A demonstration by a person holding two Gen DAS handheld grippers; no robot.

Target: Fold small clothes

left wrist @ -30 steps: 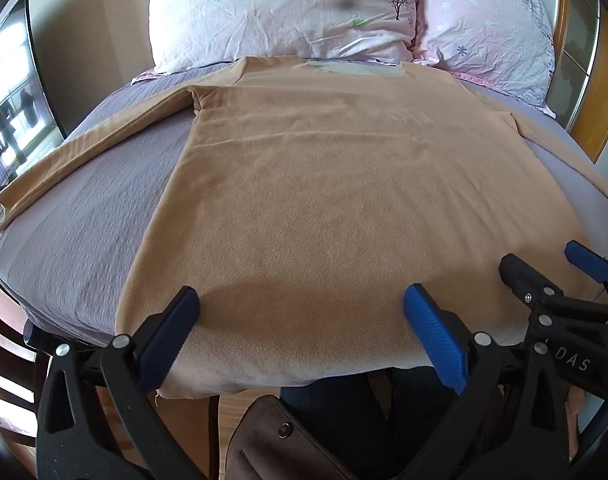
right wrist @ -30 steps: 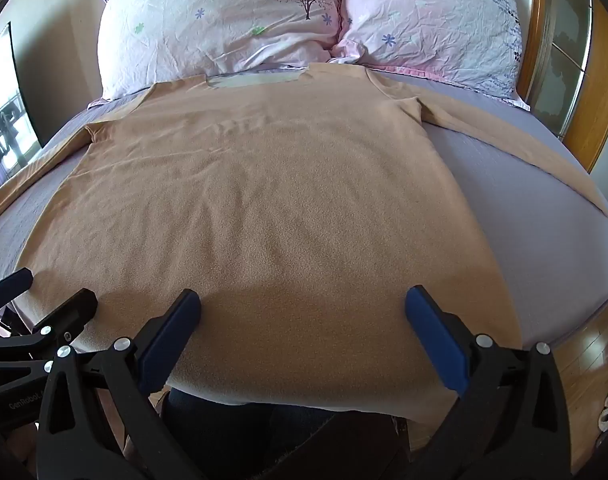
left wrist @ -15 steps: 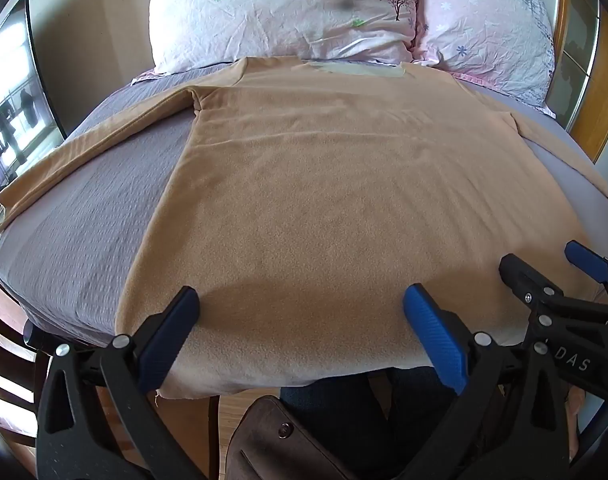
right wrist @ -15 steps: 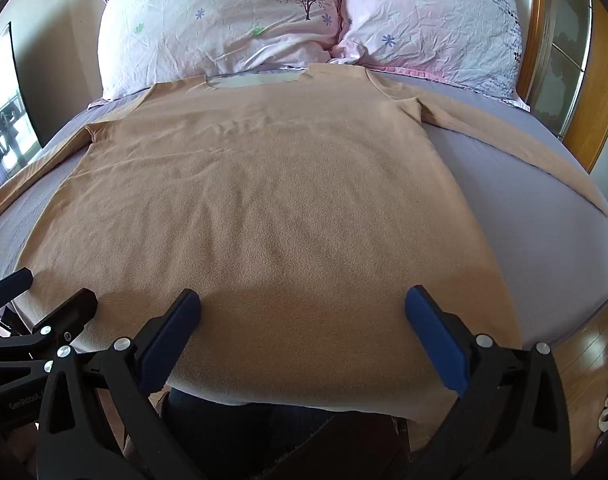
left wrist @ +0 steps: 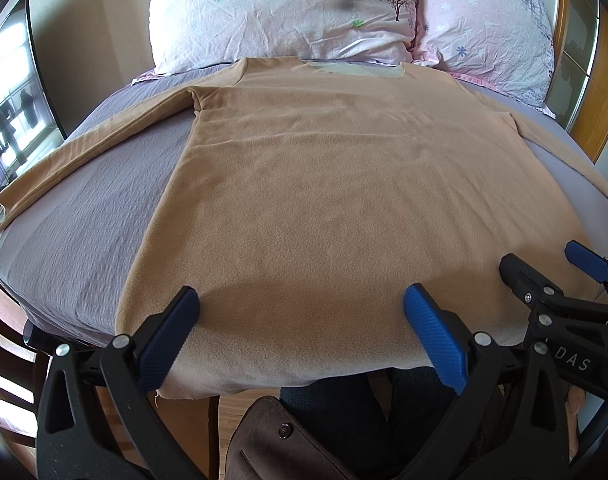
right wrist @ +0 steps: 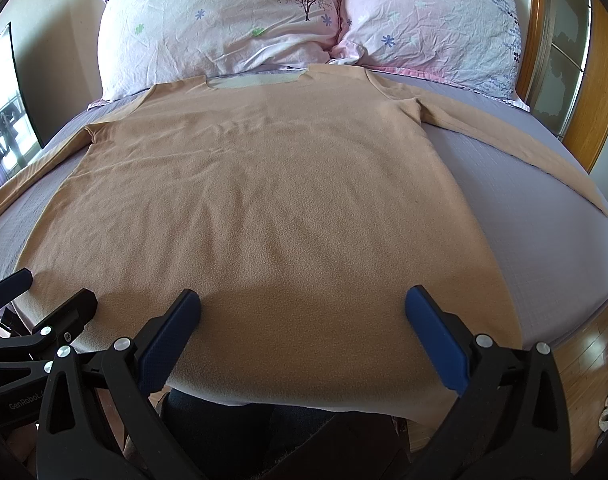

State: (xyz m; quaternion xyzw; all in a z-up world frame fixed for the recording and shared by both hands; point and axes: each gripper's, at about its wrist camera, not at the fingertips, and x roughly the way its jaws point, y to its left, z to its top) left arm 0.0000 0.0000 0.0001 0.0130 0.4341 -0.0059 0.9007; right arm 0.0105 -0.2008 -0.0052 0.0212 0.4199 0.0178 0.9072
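Both claws stood wide open and empty at the foot of the bed: the left claw [left wrist: 300,320] hovered over the hem on the shirt's left half, and the right claw [right wrist: 304,320] over the hem on its right half, neither blue pad visibly pressing the cloth. The tan long-sleeved shirt [left wrist: 344,184] lay flat on the grey bedsheet [left wrist: 84,216], neckline up against the two floral pillows [right wrist: 232,28], hem hanging slightly over the near edge of the mattress. Its left sleeve [left wrist: 88,148] ran out toward the edge of the bed, and its right sleeve [right wrist: 524,148] stretched diagonally toward the wooden bed frame [right wrist: 600,92].

No fold had been started, by the look of it. The fabric looked like a soft, fleecy knit: light, limp, with no stiffness of its own, so it would likely drape and sag from any single pinch and drag across the sheet instead of sliding cleanly. Taking hold at seamed edges seemed wisest, a sleeve cuff or shoulder seam first to bring the sleeves in, or the two hem corners together, gripping both layers so the back did not lag behind.
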